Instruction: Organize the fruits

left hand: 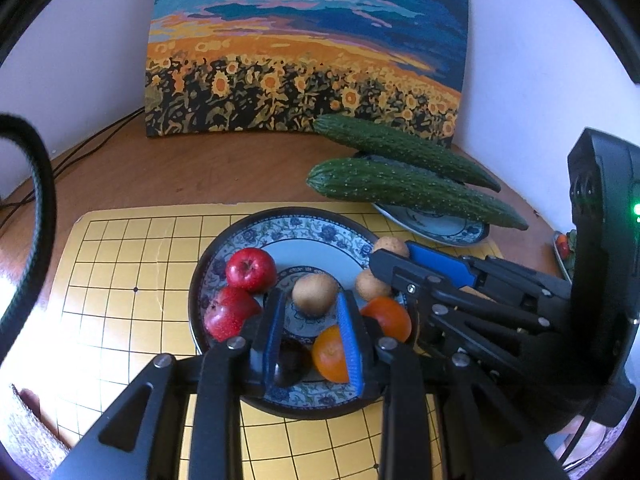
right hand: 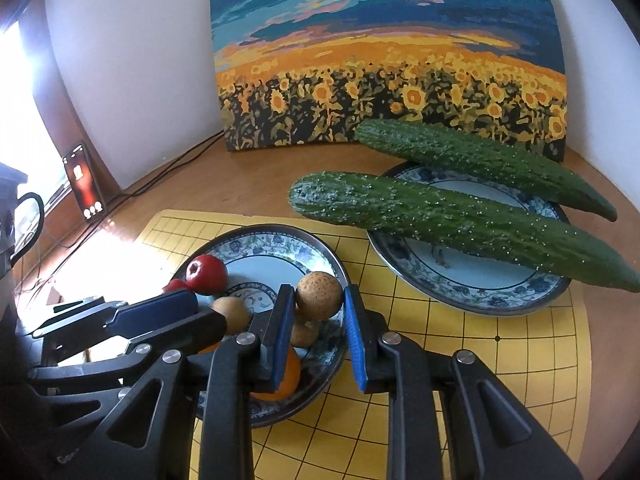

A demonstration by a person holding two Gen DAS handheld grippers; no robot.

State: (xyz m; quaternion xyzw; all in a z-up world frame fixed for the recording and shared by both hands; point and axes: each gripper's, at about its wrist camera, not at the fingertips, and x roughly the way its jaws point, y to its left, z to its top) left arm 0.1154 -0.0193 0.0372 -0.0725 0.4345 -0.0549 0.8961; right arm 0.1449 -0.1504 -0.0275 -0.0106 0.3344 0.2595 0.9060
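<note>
Hovering over the fruit plate [left hand: 224, 248] are both grippers, fingers spread and pinching nothing. The left gripper [left hand: 310, 336] is framing a brown round fruit [left hand: 315, 294] at the plate's middle, with 2 red apples [left hand: 251, 269] to its left and 2 oranges [left hand: 330, 354] to its right. The right gripper [right hand: 316, 330] is bracketing another brown fruit [right hand: 319, 295] near the plate's right rim. These small fruits are looking light, firm and smooth, so they are likely rolling if nudged; gripping each across its widest middle seems safest. 2 cucumbers [right hand: 452, 216] are lying across a second plate [right hand: 460, 288] nearby.
</note>
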